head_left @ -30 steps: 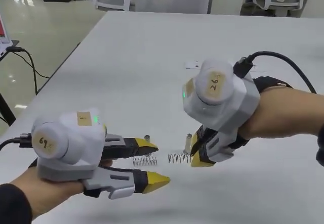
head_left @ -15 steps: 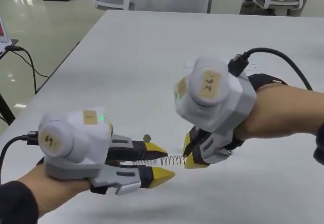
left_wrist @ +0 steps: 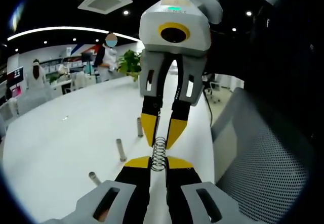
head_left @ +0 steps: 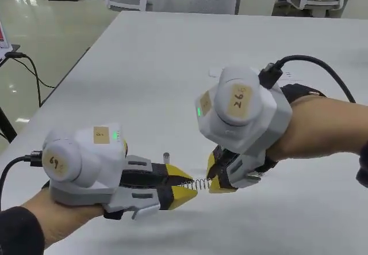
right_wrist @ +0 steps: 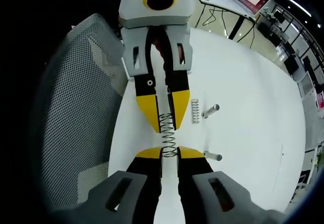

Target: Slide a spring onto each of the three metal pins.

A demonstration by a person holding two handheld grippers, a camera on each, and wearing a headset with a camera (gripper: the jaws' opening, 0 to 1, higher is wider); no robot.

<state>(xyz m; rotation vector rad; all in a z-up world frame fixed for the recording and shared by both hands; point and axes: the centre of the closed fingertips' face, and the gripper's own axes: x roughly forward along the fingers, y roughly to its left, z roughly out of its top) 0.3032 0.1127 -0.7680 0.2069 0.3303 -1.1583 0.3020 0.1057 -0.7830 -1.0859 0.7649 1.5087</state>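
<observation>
A short steel spring [head_left: 199,182] hangs level above the white table, held at both ends. My left gripper [head_left: 185,187] is shut on its left end, and my right gripper [head_left: 214,180] is shut on its right end. In the left gripper view the spring [left_wrist: 158,153] runs from my own jaws up into the right gripper [left_wrist: 163,135]. Three metal pins [left_wrist: 120,149] stand upright to the left of it. In the right gripper view the spring [right_wrist: 168,133] bridges both sets of yellow tips. A second spring [right_wrist: 194,110] lies on the table beside a pin [right_wrist: 210,110].
The white table [head_left: 144,76] stretches far and wide behind the grippers. One pin [head_left: 166,158] stands just behind the left gripper. A black cable [head_left: 310,64] trails from the right gripper. Chairs stand beyond the far edge.
My left gripper moved right and closed on the free end of the spring held by the right gripper. The loose spring on the table is now hidden under the left gripper in the head view.
</observation>
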